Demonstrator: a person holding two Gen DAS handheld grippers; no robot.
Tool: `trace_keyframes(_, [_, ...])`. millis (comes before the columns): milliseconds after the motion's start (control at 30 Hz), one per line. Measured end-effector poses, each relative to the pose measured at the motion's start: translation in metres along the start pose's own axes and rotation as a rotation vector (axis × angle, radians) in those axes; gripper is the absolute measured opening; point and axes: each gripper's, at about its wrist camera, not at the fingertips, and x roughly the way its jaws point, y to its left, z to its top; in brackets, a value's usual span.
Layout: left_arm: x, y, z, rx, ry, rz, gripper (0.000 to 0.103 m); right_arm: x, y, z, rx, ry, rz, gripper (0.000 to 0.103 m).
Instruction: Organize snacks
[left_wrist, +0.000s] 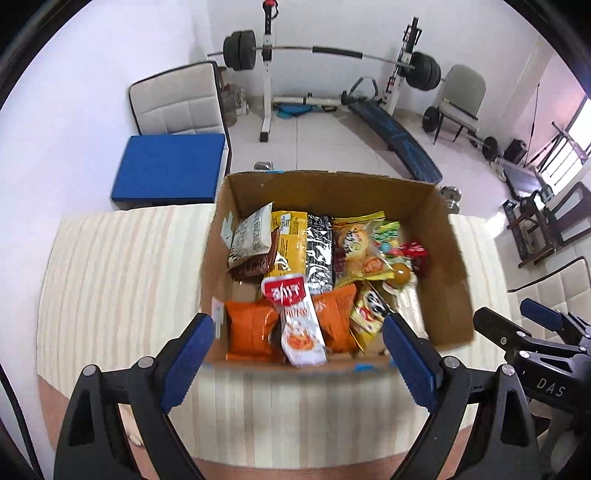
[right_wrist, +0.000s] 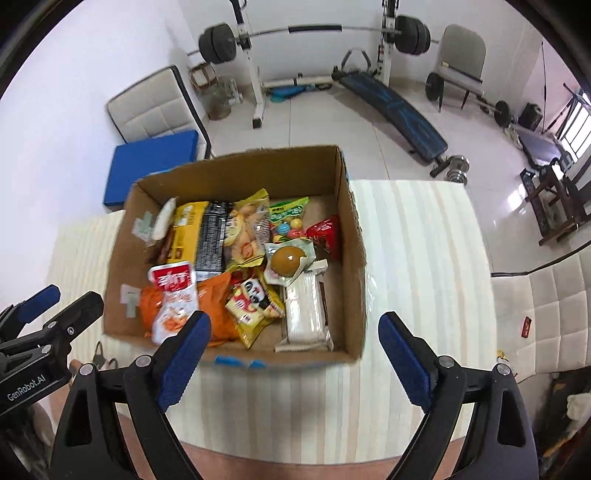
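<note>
left claw (left_wrist: 297, 354): jaws wide apart, nothing between the blue pads (left_wrist: 188, 354), tilted steeply down at the near edge of the box (left_wrist: 332, 184).
right claw (right_wrist: 295, 354): jaws wide apart and empty, tilted steeply down, over the box's near right corner.
side by side: each claw shows in the other's view.

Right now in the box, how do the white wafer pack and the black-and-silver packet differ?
The white wafer pack is pale and lies at the box's near right; the black-and-silver packet is dark, glossy, printed and sits toward the far left. The wafer pack looks wider. Both are long packs lying lengthwise in the cardboard box.
</note>
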Motion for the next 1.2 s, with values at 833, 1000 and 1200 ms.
trace_keyframes(833, [-0.173,-0.014,-0.107,0.014,-0.161,0.008,0.094,-0.22,0.016,-0.138,-0.043,-0.242,0.059,0.095])
trace_keyframes(1000, [-0.187,-0.016,-0.116,0.002,-0.175,0.012,0.094,-0.238,0.018,-0.151,-0.056,-0.244,0.07,0.096])
trace_keyframes(1200, [-0.193,-0.013,-0.121,-0.021,-0.199,0.035,0.103,-0.248,0.02,-0.158,-0.064,-0.267,0.061,0.1])
